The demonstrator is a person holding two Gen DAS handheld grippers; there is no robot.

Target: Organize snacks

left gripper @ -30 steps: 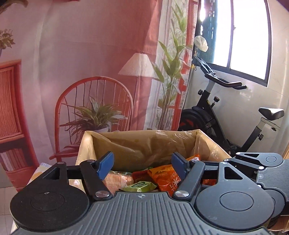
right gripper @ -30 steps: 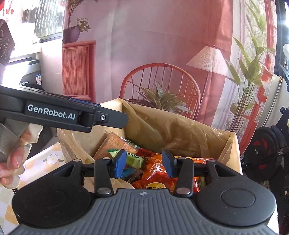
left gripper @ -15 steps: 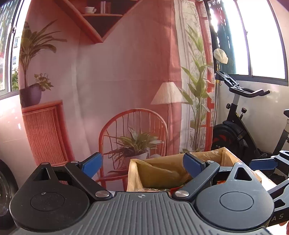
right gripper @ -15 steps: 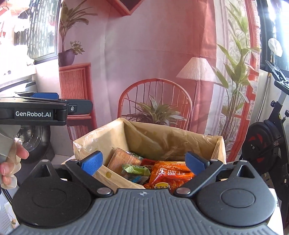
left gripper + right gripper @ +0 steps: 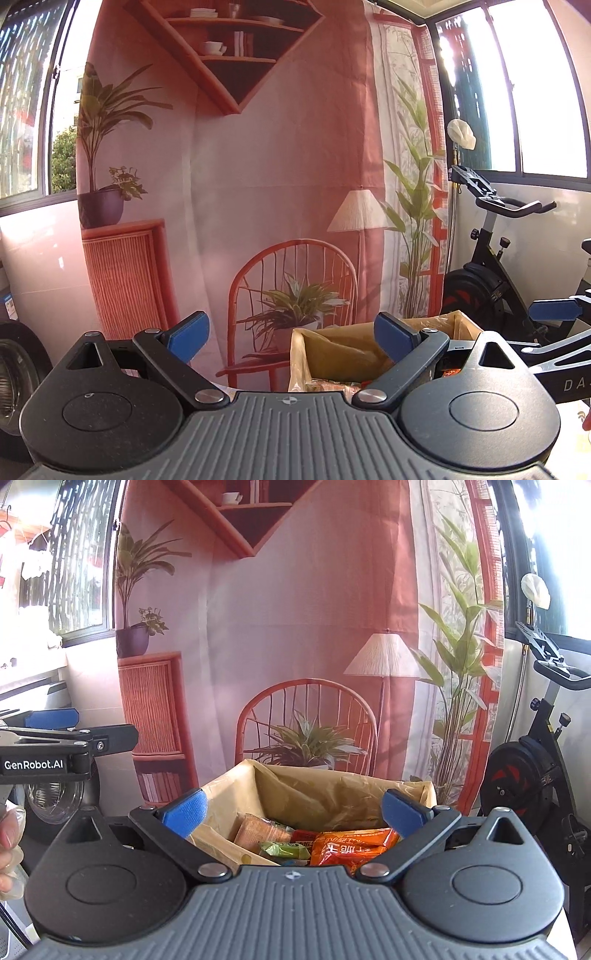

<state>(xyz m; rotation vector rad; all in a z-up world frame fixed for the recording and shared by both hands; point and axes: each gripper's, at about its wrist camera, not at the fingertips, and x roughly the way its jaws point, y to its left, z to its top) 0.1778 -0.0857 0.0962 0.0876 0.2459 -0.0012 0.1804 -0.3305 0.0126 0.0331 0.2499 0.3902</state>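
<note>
A cardboard box lined with a brown plastic bag holds several snack packs: an orange pack, a green pack and a tan cracker pack. My right gripper is open and empty, raised in front of the box. My left gripper is open and empty, raised to the left of the box. The left gripper also shows at the left edge of the right wrist view, and the right gripper at the right edge of the left wrist view.
A printed backdrop with a chair, lamp and plants hangs behind the box. An exercise bike stands at the right. A washing machine is at the far left. A hand holds the left gripper.
Both grippers have opened wide and pulled back and up from the box. The left gripper has swung left, so the box now sits low right in its view.
</note>
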